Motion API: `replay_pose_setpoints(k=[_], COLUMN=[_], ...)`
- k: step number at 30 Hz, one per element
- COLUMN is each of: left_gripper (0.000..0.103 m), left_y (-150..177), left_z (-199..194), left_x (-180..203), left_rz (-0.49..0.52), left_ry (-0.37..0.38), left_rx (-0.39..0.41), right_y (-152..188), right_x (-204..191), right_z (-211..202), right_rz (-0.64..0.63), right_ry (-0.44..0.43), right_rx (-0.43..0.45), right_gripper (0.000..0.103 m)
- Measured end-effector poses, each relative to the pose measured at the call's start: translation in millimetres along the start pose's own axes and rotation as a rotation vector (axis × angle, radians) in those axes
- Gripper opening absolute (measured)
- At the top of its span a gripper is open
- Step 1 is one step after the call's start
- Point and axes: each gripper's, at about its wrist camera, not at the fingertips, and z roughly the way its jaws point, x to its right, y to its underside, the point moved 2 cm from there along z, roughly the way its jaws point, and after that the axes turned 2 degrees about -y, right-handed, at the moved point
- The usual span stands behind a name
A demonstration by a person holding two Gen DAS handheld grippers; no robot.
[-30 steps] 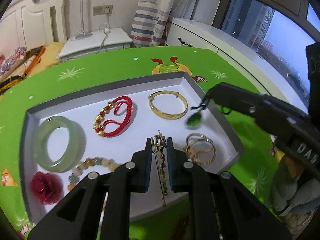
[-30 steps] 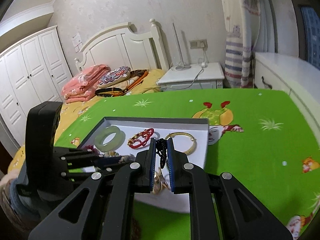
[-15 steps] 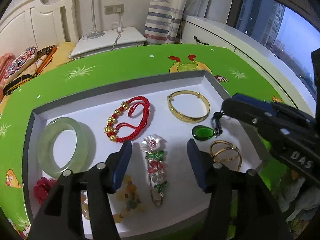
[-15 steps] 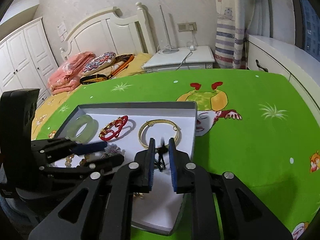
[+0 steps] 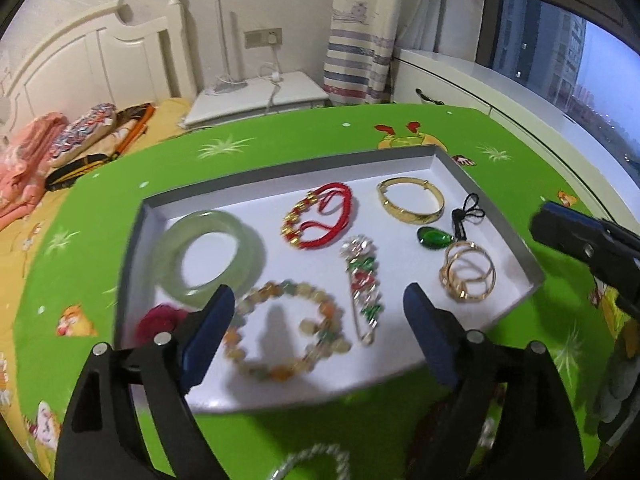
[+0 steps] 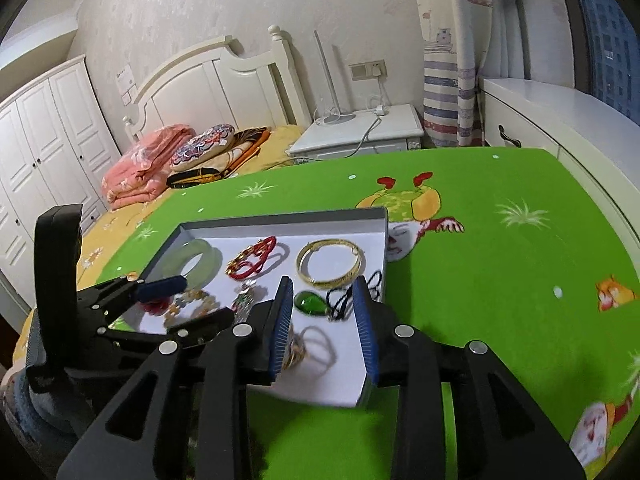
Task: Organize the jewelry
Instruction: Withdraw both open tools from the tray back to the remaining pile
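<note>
A grey tray with a white floor holds a jade bangle, red cord bracelet, gold bangle, jewelled brooch, bead bracelet, green pendant on a black cord, gold rings and a red rose. My left gripper is open and empty above the tray's near edge. My right gripper is open and empty just behind the pendant; it also shows in the left wrist view, right of the tray.
The tray sits on a green cartoon tablecloth. A pale bead strand lies on the cloth near me. A bed, white nightstand and white cabinet stand beyond the table.
My left gripper let go of the brooch, opened wide and drew back. My right gripper lowered the green pendant into the tray, opened and pulled away to the right.
</note>
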Motion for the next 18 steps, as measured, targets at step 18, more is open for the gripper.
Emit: replay_pose_setpoints(k=[18], left_gripper=[0.098], left_y=[121.1], left_z=[-79.5], left_x=[-92.0], left_rz=[-0.230], left_ry=[-0.120], left_rx=[0.016], right_y=[88.1], right_x=[-10.8], right_z=[-37.9], right_rz=[0.070], right_ry=[0.046], right_rx=[-0.100], right_gripper=[0.051])
